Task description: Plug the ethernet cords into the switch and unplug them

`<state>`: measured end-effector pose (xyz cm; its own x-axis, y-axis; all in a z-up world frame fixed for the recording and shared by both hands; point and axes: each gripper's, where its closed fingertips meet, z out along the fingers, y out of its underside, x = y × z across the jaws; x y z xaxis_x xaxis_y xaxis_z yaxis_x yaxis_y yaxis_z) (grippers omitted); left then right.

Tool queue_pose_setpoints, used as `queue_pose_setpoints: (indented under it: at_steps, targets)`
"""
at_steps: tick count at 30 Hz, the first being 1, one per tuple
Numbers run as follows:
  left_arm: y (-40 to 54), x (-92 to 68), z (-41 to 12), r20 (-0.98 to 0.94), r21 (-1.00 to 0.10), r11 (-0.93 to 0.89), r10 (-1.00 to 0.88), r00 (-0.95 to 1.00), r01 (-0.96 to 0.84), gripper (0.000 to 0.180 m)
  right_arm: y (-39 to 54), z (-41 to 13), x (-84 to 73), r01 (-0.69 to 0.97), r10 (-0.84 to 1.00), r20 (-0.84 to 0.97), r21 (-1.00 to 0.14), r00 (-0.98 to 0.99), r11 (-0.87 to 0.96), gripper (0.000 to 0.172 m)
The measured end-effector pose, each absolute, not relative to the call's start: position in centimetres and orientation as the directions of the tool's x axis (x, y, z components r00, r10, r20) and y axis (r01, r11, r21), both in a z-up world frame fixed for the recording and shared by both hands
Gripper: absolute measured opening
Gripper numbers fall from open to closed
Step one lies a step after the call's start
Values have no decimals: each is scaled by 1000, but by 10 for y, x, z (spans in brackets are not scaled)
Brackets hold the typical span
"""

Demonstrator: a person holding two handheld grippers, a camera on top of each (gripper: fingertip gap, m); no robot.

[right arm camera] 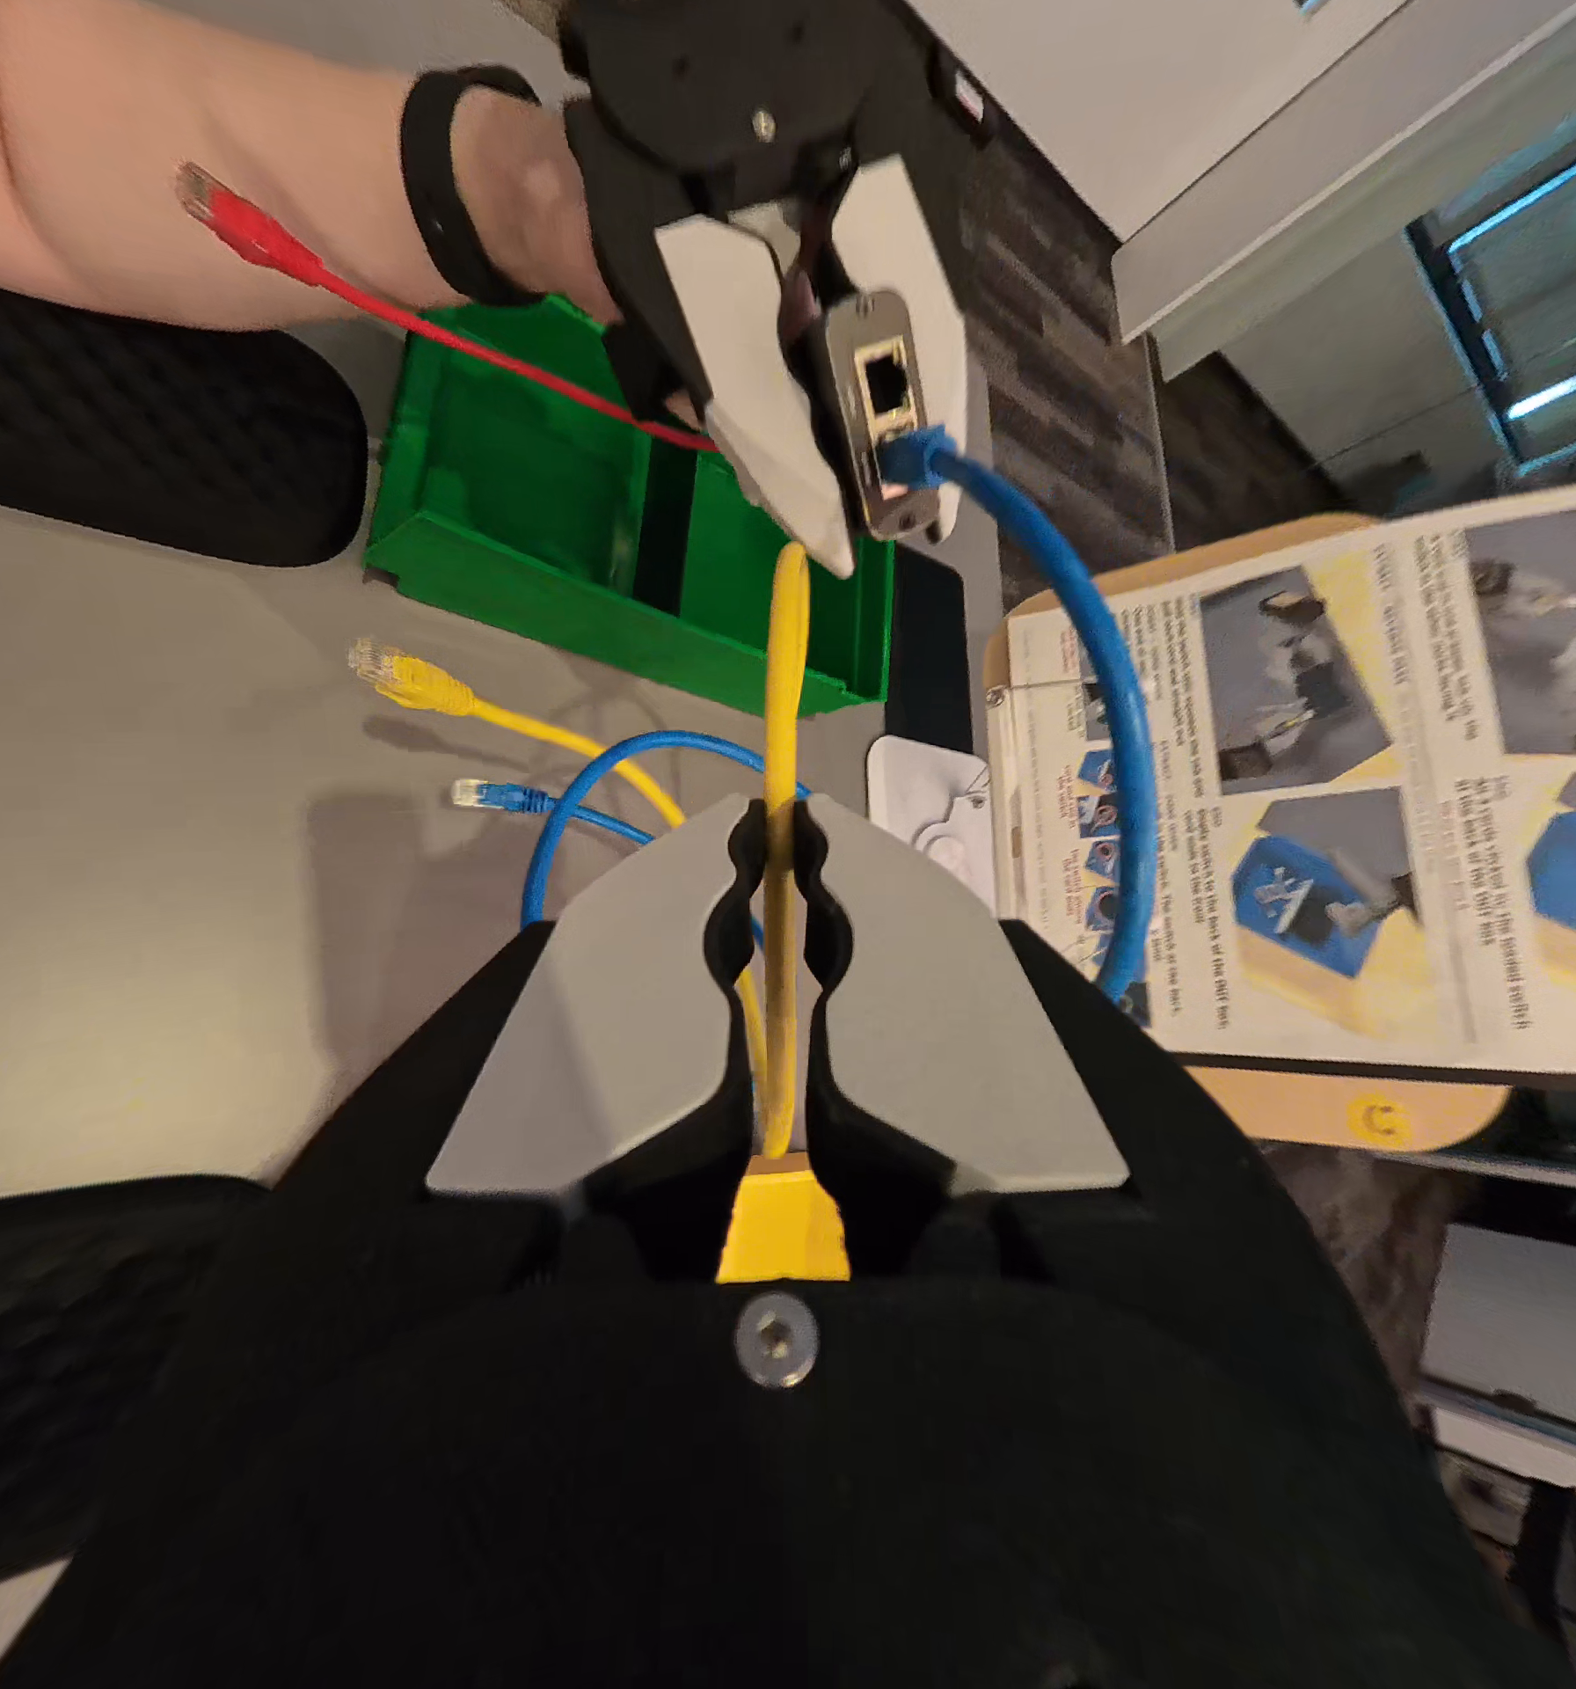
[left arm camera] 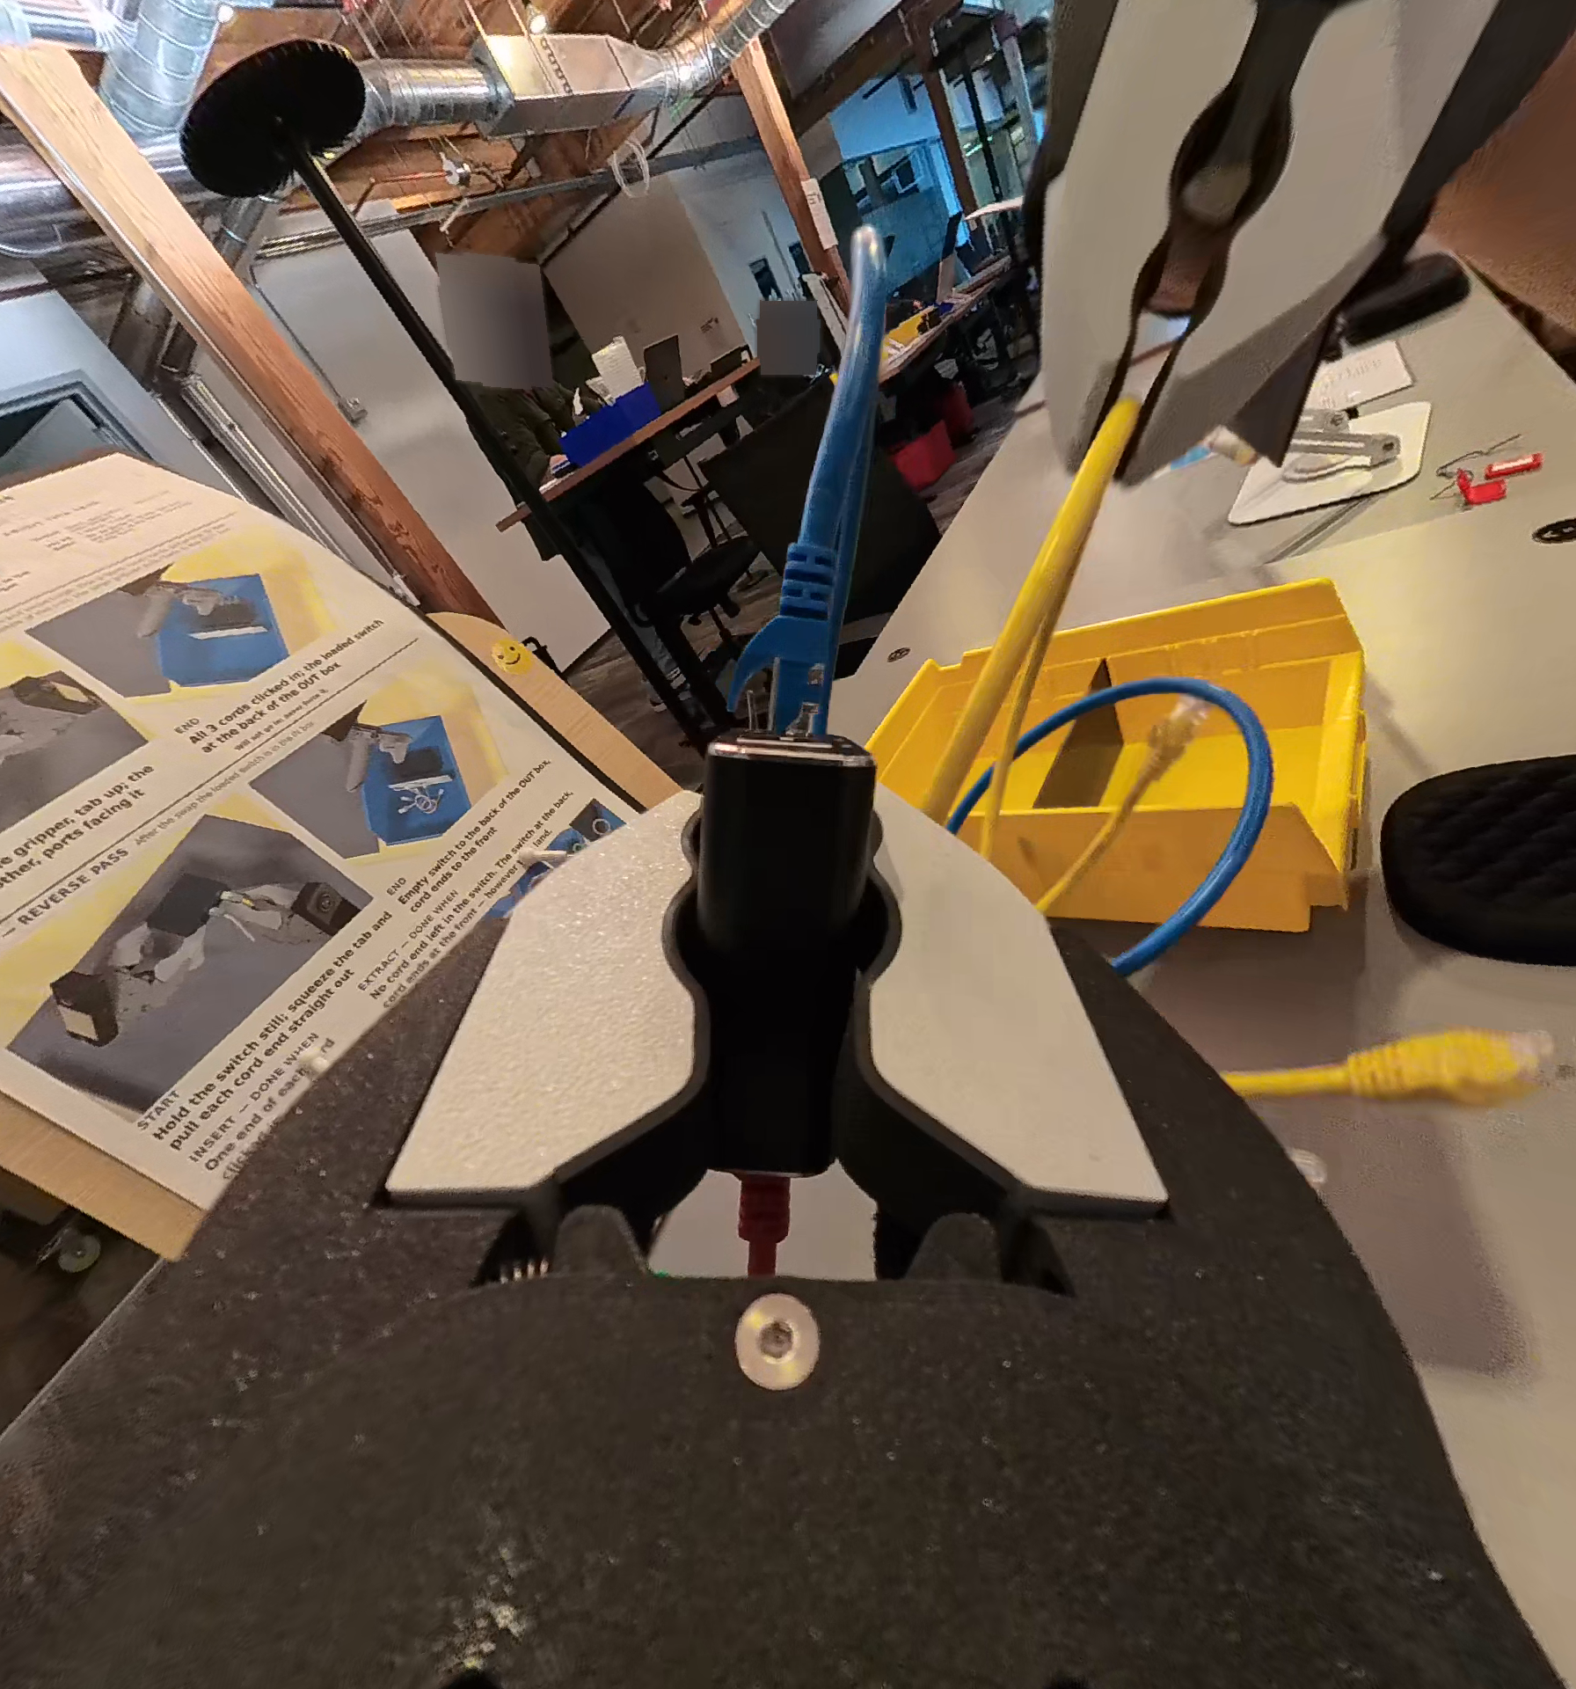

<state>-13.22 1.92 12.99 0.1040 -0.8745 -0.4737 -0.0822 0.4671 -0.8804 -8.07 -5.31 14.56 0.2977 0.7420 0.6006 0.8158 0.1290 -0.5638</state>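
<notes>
While both grippers are busy: mid-plugging, I'd say.
Right gripper (right arm camera: 773,823): fingers clamped on yellow cord (right arm camera: 782,695), pointing to 12 o'clock.
Left gripper (left arm camera: 784,823): squeezing black switch (left arm camera: 784,850), blue cord (left arm camera: 844,439) already in.
Next: probably regrip near a plug, then aim for the free port.
Count: three cords (yellow, blue, red), two bins.
</notes>
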Motion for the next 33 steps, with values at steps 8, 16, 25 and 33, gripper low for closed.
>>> queue_pose_setpoints:
  at_steps: [8, 16, 25, 33]
  targets:
    - [28, -133, 127, -431, -902, 426, -895, 110, -66, 26, -82, 208, -79, 763, 682, 686, -575, 253, 295, 7]
    - [25, -126, 120, -426, -904, 421, -900, 86, -78, 27, -93, 313, -57, 541, 518, 711, -701, 476, 465, 7]
    - [29, -124, 118, -397, -917, 392, -913, 89, -68, 26, -121, 407, -23, 544, 303, 757, -635, 579, 548, 7]
    - [24, -127, 126, -357, -934, 357, -932, 65, -13, 26, -108, 403, -14, 731, 287, 815, -579, 504, 360, 7]
